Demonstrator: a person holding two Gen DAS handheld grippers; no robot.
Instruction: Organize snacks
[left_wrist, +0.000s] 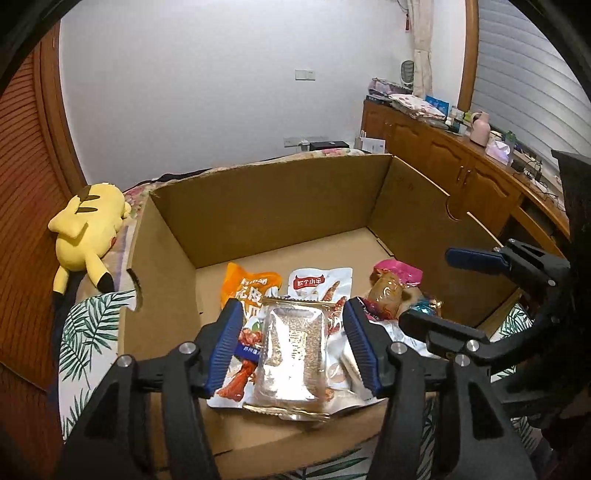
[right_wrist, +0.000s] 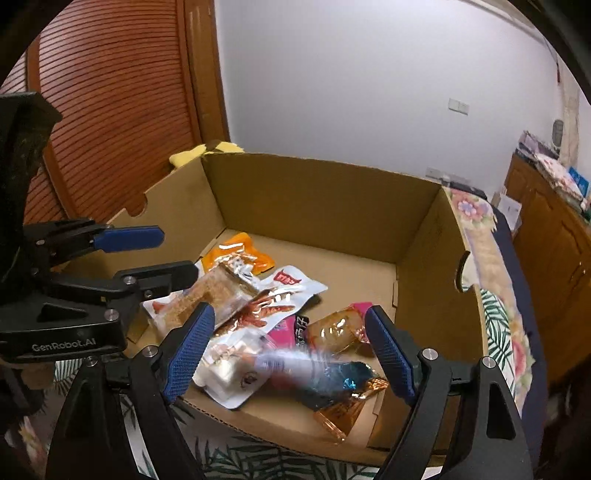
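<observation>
1. The left gripper (left_wrist: 293, 345) stands spread, with a clear granola-type pack (left_wrist: 293, 354) between its blue pads (left_wrist: 227, 345). A gap shows on each side of the pack, so the pads do not seem to press it; the pack lies on the other snacks at the near end of the box (left_wrist: 266, 199).
2. The right gripper (right_wrist: 291, 350) is wide apart and holds nothing. Between its fingers, a blurred blue-wrapped snack (right_wrist: 314, 369) lies in, or is dropping into, the box; the blur makes it hard to tell which.
3. Already in the box, all bunched at its near end: an orange pouch (left_wrist: 251, 286), a white pouch (left_wrist: 317, 284) with a red label, a pink pack (right_wrist: 286, 332), a brown bun-like snack (right_wrist: 336, 328), a white packet (right_wrist: 229, 365) and an amber wrapper (right_wrist: 343, 410).
4. Judgement: gathering looks well along, since several snacks sit in the box and none shows outside it in either view.
5. Likely left: the snacks overlap in a loose heap, and the far half of the box floor is bare. Whether sorting or spreading is wanted, the task does not say.
6. Around the box: a leaf-print cloth (left_wrist: 92, 328) and a yellow plush (left_wrist: 88, 229), neither part of the job.
</observation>
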